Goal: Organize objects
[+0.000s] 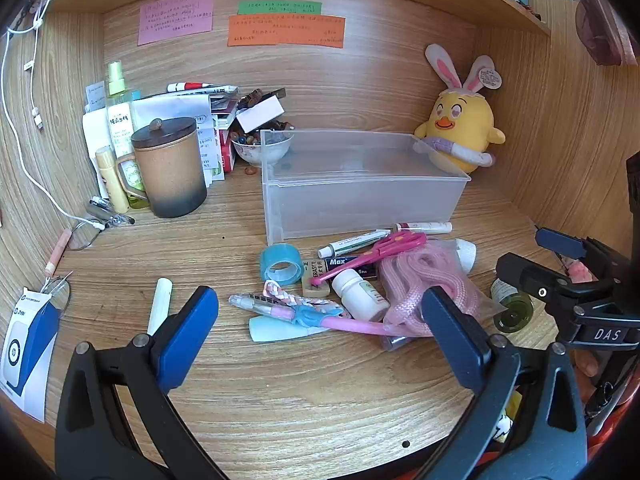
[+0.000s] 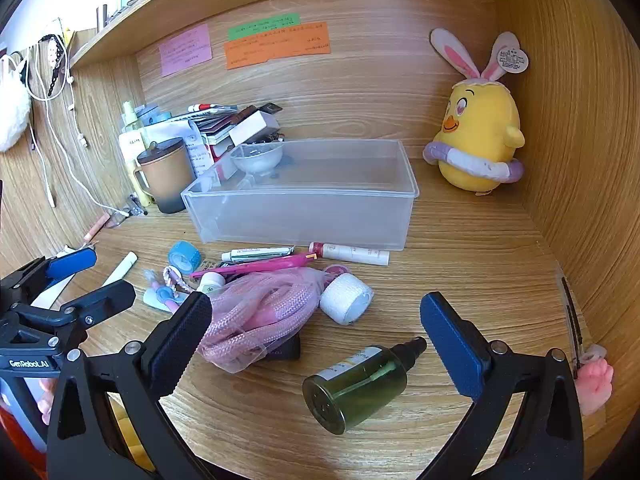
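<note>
A clear plastic bin [image 1: 360, 188] [image 2: 304, 204] stands empty at mid-desk. In front of it lies a pile: blue tape roll [image 1: 281, 269], ointment tube [image 1: 352, 243], pink scissors [image 1: 384, 248], white pill bottle [image 1: 360, 295], pink rope in a mesh bag [image 1: 424, 284] [image 2: 260, 308], pink pen [image 1: 304, 316], white bandage roll [image 2: 346, 298]. A green spray bottle [image 2: 360, 388] lies on its side. My left gripper [image 1: 320, 332] is open and empty, just before the pile. My right gripper [image 2: 316, 340] is open and empty, with the green bottle between its fingers.
A brown lidded mug [image 1: 170, 166], bottles, papers and a bead bowl [image 1: 262, 148] crowd the back left. A yellow plush chick [image 1: 460, 128] [image 2: 478, 136] sits back right. Wooden walls enclose the desk. A white stick [image 1: 160, 304] and a blue-white box [image 1: 24, 344] lie left.
</note>
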### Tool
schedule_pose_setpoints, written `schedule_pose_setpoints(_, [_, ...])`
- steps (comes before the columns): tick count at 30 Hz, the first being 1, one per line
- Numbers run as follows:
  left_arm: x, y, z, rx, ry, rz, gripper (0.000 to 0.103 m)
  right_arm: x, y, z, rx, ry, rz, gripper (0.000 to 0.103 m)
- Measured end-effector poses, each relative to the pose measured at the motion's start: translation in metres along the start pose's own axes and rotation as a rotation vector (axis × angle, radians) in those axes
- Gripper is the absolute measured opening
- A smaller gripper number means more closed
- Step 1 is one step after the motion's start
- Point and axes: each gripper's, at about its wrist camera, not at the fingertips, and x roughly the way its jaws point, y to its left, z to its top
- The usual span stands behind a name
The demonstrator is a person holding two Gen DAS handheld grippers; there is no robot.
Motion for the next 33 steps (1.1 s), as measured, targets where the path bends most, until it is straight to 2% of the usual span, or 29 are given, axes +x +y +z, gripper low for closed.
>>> schedule_pose_setpoints(33, [-0.0001,0.0032,0.0028,-0.008,0.016,-0.015,0.103,-0.0039,0.0085,-0.0014,-0.022,0.01,0.011,0.103])
